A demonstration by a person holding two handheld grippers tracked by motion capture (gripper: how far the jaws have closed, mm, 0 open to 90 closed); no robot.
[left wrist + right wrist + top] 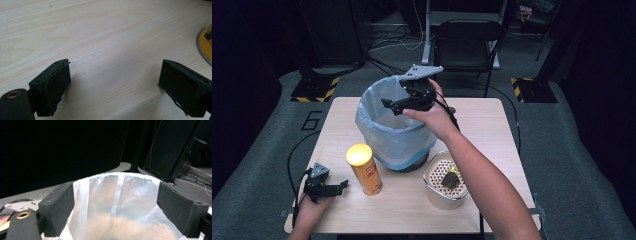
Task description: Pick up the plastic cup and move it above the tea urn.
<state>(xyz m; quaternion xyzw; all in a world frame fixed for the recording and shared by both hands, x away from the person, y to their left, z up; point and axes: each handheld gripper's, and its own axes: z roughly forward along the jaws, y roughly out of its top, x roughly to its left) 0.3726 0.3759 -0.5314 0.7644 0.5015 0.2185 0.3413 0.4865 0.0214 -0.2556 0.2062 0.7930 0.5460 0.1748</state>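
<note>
Pale wood grain covers the bench [492,130] where we work. Our right gripper [388,105] hangs over the mouth of the bin [384,131], which is lined with a translucent bluish bag and stands near the middle of the bench, towards twelve o'clock. Our right forearm reaches in from five o'clock, running diagonally up across the bench, the wrist bent so that the hand [432,117] grips the tool's body from below and the jaws point towards nine o'clock, roughly level, above the bin's rim. In the right gripper view the jaws stand wide apart with nothing between them, and the bag's pale wall lies beyond and below.

Our left gripper [343,185] rests low at seven o'clock, the hand [312,209] coming in from the bottom edge and the jaws pointing towards three o'clock, at the yellow-lidded crisp can [364,169] standing upright just beside them. In the left gripper view those jaws are also spread wide, empty, over bare wood.

At five o'clock from the bin sits a perforated cream basket [432,189] with a small dark object [451,179] inside.
</note>
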